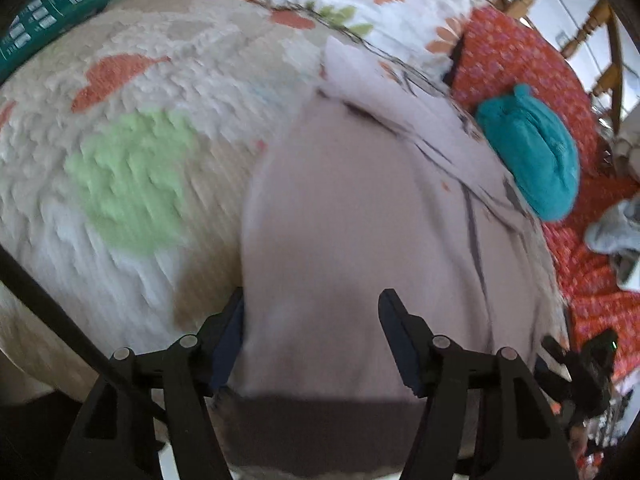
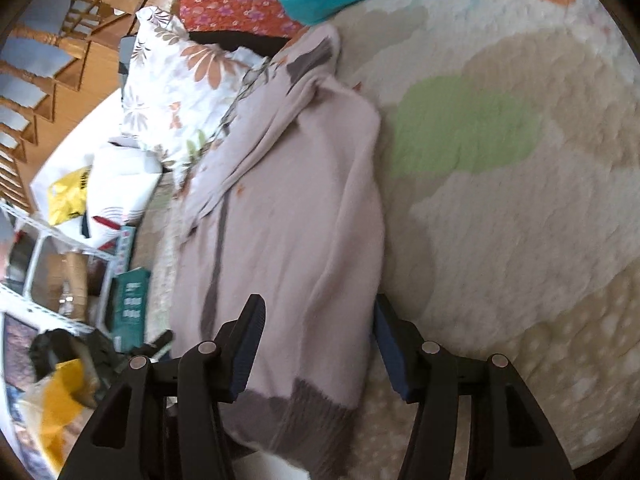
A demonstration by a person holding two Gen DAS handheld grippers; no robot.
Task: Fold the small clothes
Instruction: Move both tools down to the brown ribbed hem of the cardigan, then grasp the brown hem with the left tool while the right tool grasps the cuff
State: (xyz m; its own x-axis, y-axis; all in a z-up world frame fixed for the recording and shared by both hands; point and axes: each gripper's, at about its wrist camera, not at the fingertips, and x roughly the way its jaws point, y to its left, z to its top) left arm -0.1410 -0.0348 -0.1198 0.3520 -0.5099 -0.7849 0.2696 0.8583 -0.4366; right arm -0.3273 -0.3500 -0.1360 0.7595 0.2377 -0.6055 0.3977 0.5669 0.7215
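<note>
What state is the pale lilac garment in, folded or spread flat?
Partly folded: the lilac garment lies as a narrow lengthwise strip on the blanket, layers overlapping, grey hem nearest. Both tongs straddle it, open.

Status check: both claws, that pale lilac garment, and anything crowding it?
Left claw open, right claw open, both straddling the garment. Lilac garment lies partly folded on the fuzzy blanket. Teal plush item touches its far edge.
</note>
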